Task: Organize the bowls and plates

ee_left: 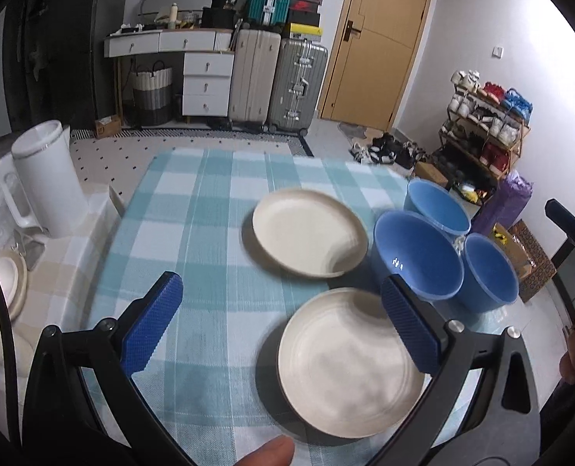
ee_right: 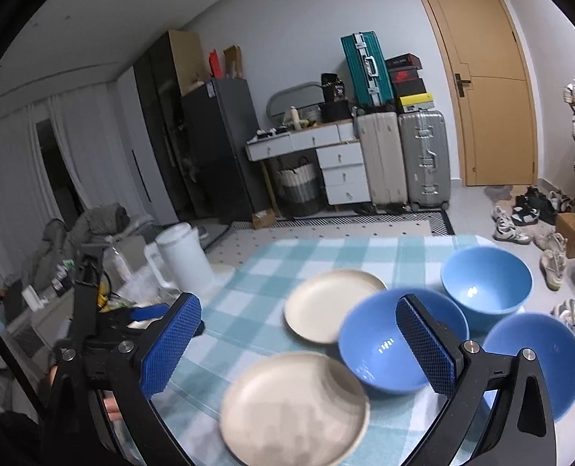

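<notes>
- Two cream plates and three blue bowls lie spread on my bench, none stacked yet; I take the middle bowl as landmark.
- Far plate sits just left of it, near plate in front of it, the other bowls behind and to its right.
- My left tongs and right tongs both hang released, holding nothing, above the bench.
- Risk, I judge: bowls crowd together, so a wide jaw could knock a neighbour; those beyond my landmark stand near the bench edge.
- Checked teal cloth could slide under a pushed plate.
- White jug stands well left; suitcases and door beyond.
</notes>
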